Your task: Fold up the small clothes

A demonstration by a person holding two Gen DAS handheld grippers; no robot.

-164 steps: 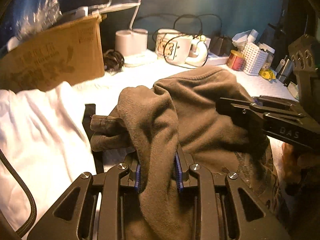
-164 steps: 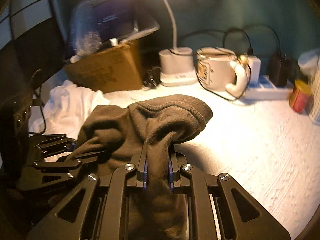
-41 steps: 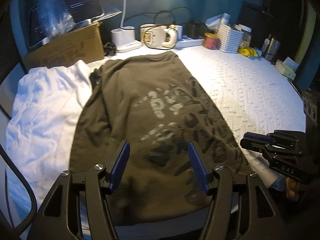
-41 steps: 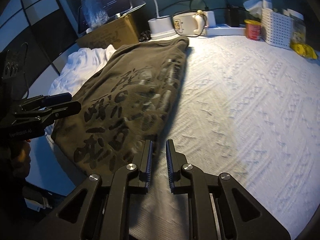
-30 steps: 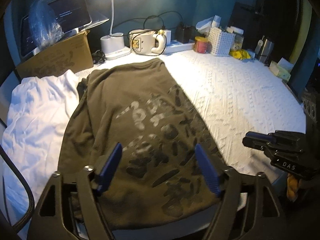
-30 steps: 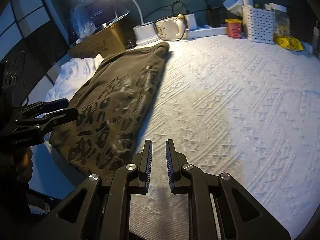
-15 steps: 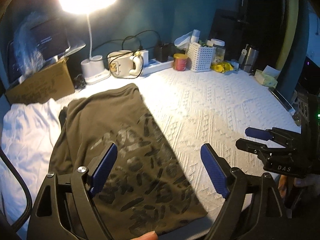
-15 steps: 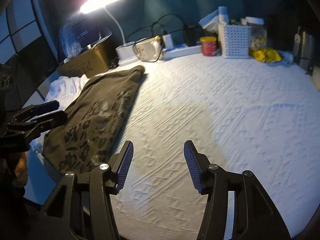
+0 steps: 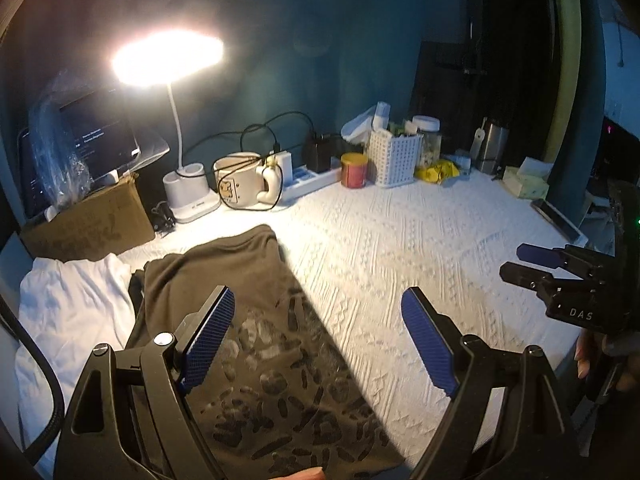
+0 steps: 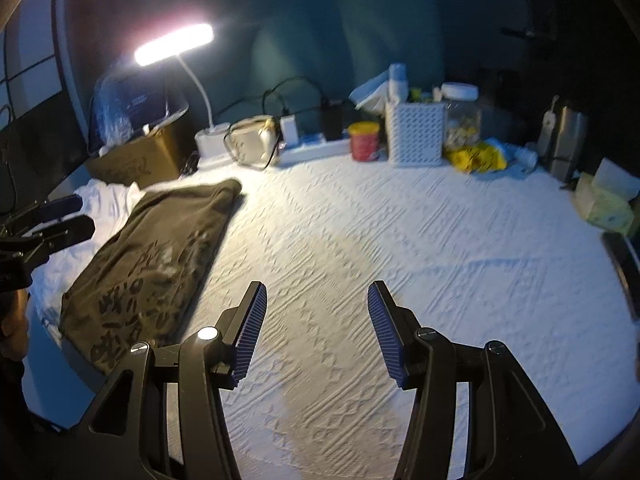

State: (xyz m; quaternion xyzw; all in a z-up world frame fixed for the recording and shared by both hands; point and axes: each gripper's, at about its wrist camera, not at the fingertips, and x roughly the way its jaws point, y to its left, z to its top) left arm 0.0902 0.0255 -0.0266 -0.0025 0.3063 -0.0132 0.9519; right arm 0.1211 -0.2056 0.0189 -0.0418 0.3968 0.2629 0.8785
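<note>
Lying flat on the white textured bedspread (image 10: 420, 240), a folded olive-brown shirt (image 10: 160, 256) with a dark printed pattern sits at the left side of the scene, its near edge at the edge of the bed. Just to its left, partly under it, is a crumpled white garment (image 9: 72, 312). The left gripper (image 9: 320, 340) hovers above the near end of the shirt with its blue-padded fingers spread wide, holding nothing. The right gripper (image 10: 316, 332) hangs over bare bedspread to the right of the shirt, its fingers also wide apart and empty. Along the far edge stand a lit desk lamp (image 9: 168, 56), a cardboard box (image 9: 88, 224), a cream mug (image 9: 240, 180), a red tin (image 10: 364, 140) and a white perforated basket (image 10: 416, 132).
</note>
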